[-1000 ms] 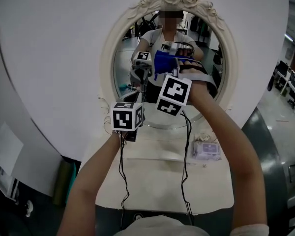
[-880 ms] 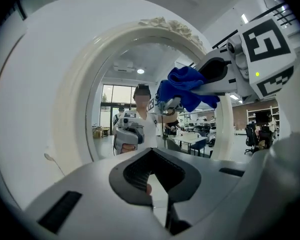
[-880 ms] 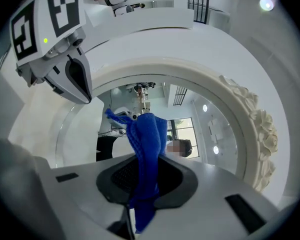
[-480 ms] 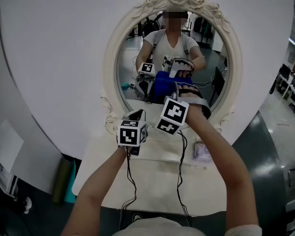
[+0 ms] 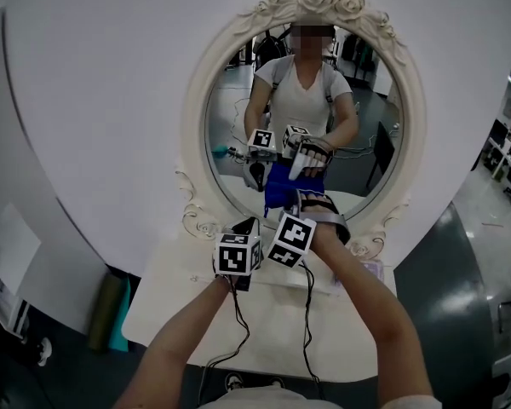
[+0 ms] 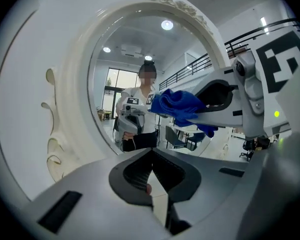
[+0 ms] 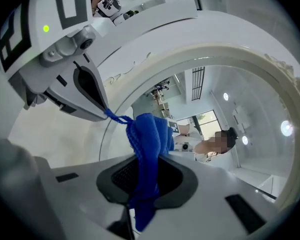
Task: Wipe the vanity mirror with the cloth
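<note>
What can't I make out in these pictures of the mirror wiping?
Whether the cloth touches the mirror glass: in the head view the right gripper covers it; in the right gripper view the cloth's own folds do.
Lilac item on the table: head view, the right forearm hides most.

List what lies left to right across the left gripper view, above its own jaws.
Left to right: mirror frame (its left side) → person's reflection → blue cloth → right gripper.
</note>
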A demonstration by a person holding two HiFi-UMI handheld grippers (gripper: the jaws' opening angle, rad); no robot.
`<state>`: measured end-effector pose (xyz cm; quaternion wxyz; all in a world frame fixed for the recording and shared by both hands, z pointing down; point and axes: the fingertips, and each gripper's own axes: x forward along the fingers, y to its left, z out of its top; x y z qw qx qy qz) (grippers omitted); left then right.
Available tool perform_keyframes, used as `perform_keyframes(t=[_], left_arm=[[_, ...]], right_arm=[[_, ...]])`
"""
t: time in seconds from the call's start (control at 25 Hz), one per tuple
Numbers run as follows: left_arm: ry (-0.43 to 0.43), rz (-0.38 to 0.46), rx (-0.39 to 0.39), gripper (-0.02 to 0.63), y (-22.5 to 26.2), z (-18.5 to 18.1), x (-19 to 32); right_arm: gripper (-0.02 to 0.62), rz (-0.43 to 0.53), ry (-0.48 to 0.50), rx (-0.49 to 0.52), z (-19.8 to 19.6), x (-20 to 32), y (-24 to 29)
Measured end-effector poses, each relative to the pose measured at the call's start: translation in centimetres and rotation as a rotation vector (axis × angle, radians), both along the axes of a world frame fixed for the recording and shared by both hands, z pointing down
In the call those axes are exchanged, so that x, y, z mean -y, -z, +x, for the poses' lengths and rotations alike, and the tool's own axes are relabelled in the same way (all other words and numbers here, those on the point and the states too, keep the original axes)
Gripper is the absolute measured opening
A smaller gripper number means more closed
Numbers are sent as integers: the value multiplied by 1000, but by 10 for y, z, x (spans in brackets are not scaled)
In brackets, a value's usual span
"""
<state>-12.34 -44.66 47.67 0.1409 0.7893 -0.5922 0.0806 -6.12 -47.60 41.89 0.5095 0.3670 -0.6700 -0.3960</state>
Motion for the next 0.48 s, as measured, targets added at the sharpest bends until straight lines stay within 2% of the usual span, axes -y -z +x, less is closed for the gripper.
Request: perform_keyframes(t=[0.48], left_arm=[[22, -96, 14, 9, -55, -8, -13]], right_arm=[[74, -113, 29, -15, -1, -4, -81]])
